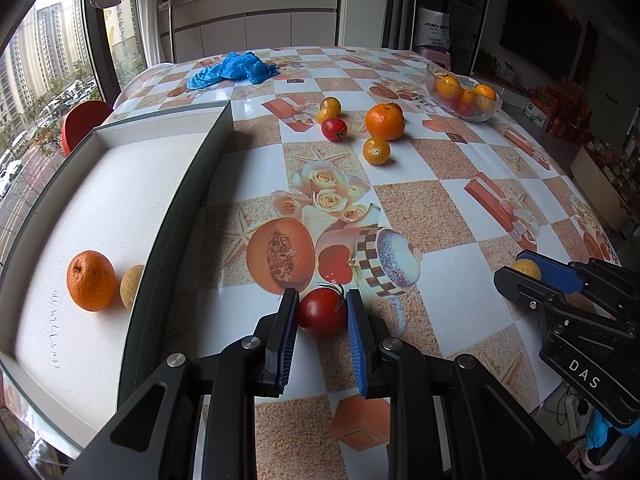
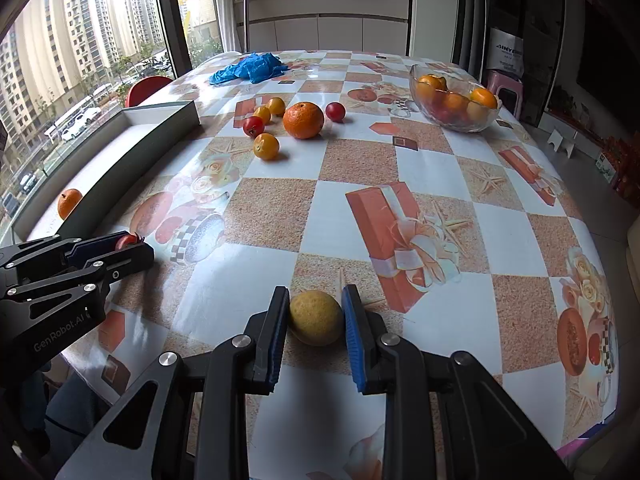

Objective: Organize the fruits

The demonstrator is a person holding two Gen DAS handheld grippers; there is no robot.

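Note:
My left gripper (image 1: 322,306) is shut on a red tomato (image 1: 322,312) just right of the box wall, low over the table. My right gripper (image 2: 316,308) is shut on a yellow lemon (image 2: 316,317) near the table's front edge. The shallow white box (image 1: 120,200) at the left holds an orange (image 1: 91,280) and a yellow lemon (image 1: 131,286). Loose fruits lie mid-table: a big orange (image 2: 303,120), red tomatoes (image 2: 253,126), and small yellow-orange fruits (image 2: 266,146). The right gripper also shows in the left wrist view (image 1: 516,270), the left in the right wrist view (image 2: 132,244).
A glass bowl (image 2: 456,98) with several oranges and other fruits stands at the far right. A crumpled blue bag (image 2: 250,67) lies at the far end. A red chair (image 2: 146,88) stands beyond the left edge by the window.

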